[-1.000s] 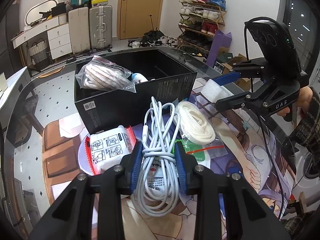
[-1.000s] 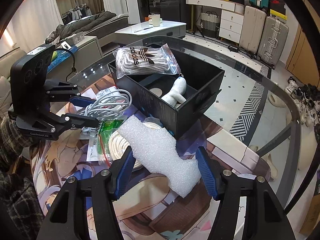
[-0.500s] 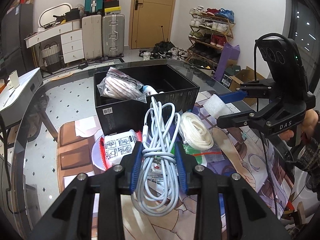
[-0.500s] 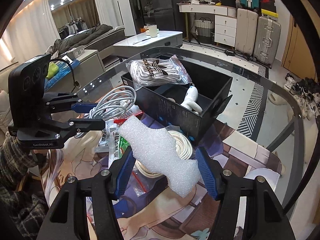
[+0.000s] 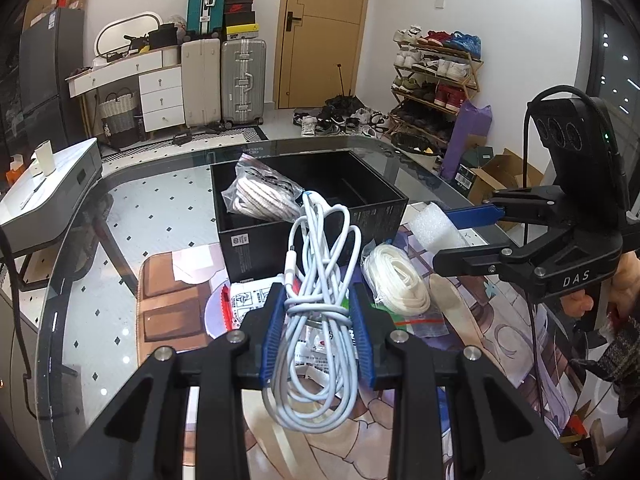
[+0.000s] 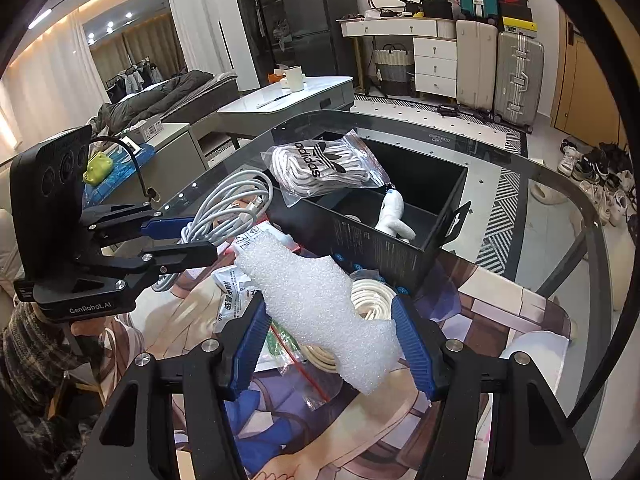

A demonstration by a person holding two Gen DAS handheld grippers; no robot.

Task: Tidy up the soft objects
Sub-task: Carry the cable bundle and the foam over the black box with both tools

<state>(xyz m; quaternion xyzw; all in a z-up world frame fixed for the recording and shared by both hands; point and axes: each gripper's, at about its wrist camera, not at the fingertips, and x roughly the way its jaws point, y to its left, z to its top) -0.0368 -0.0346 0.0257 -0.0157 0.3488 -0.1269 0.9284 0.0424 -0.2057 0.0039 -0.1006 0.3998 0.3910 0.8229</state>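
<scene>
Both grippers loaded and tilted downward over the table; cable bundle in the left, foam piece in the right.

Left gripper: jaws pressed in tight on the waist of a coiled white cable bundle, loops hanging clear below the pads and standing up above them. Right gripper: jaws part-spread, both blue pads bearing on a white foam piece that juts forward and left beyond the fingertips. A plaid sleeve shows behind the left gripper. Under and just ahead of both: coiled white rope, printed packets and a zip bag lying on the table mat. Further ahead: open black box holding a bagged bundle of white laces propped on its near-left corner and a small white plush in the near compartment.
</scene>
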